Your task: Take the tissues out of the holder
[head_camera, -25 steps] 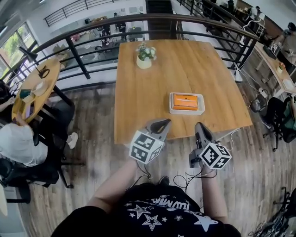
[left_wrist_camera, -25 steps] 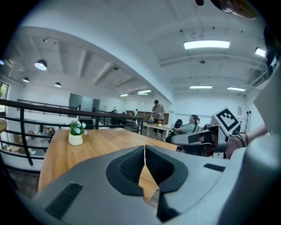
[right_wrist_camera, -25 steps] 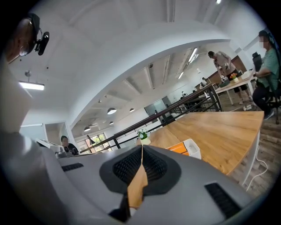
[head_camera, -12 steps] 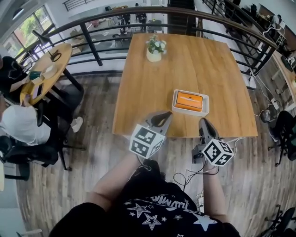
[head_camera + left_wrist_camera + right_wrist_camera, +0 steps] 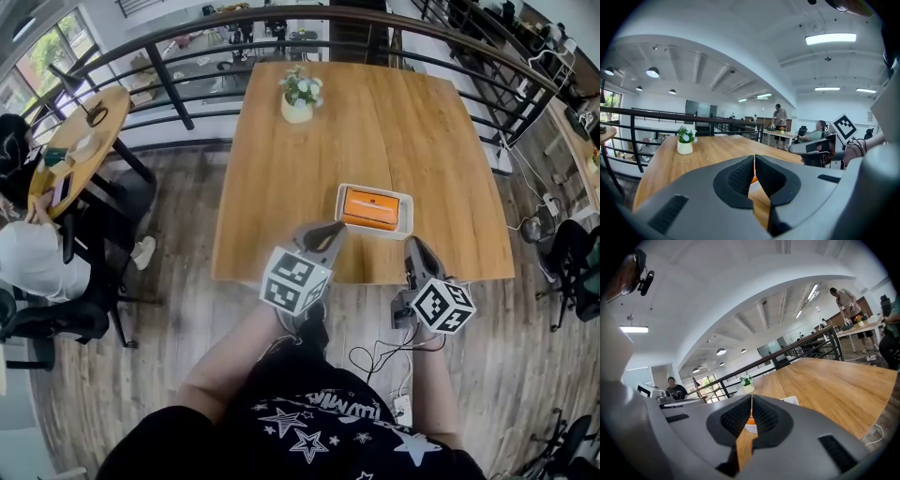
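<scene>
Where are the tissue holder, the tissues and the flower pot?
tissue holder (image 5: 371,231), head view, near white rim.
tissues (image 5: 373,208), head view, middle of orange pack.
flower pot (image 5: 297,111), head view, white pot body.

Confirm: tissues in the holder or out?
In. The orange tissue pack lies inside the white holder on the wooden table, with the holder's rim showing all round it.
</scene>
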`<state>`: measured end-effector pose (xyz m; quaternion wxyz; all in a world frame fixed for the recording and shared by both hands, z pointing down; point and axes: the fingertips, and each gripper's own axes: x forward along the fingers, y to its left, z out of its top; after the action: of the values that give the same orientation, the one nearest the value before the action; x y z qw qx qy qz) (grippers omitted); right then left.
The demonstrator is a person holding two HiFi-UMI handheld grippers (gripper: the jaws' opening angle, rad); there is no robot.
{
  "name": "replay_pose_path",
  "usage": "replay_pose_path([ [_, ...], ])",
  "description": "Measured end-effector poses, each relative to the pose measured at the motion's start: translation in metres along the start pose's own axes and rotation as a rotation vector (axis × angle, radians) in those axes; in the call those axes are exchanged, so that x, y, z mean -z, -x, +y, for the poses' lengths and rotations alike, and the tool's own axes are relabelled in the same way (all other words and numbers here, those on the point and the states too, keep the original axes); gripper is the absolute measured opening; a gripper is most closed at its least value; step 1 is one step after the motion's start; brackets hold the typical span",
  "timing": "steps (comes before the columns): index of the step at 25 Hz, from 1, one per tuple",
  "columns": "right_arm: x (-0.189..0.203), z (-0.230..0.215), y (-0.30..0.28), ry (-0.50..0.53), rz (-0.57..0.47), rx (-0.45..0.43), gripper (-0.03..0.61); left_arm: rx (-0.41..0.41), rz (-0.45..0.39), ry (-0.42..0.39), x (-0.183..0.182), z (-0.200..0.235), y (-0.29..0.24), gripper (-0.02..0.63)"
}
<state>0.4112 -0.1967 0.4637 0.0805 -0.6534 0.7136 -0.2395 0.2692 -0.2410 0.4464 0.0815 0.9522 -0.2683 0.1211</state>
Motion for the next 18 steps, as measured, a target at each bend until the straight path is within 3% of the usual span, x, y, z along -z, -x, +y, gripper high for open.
replay_pose_path([
  [9, -0.008, -0.014, -0.072, 0.113, 0.113, -0.052, 0.017, 0.010, 0.013, 0.010, -0.005, 0.046, -0.055, 0.018],
  [18, 0.019, -0.026, -0.141, 0.307, 0.320, -0.095, 0.018, 0.011, 0.054, 0.036, 0.010, 0.099, -0.097, 0.018],
])
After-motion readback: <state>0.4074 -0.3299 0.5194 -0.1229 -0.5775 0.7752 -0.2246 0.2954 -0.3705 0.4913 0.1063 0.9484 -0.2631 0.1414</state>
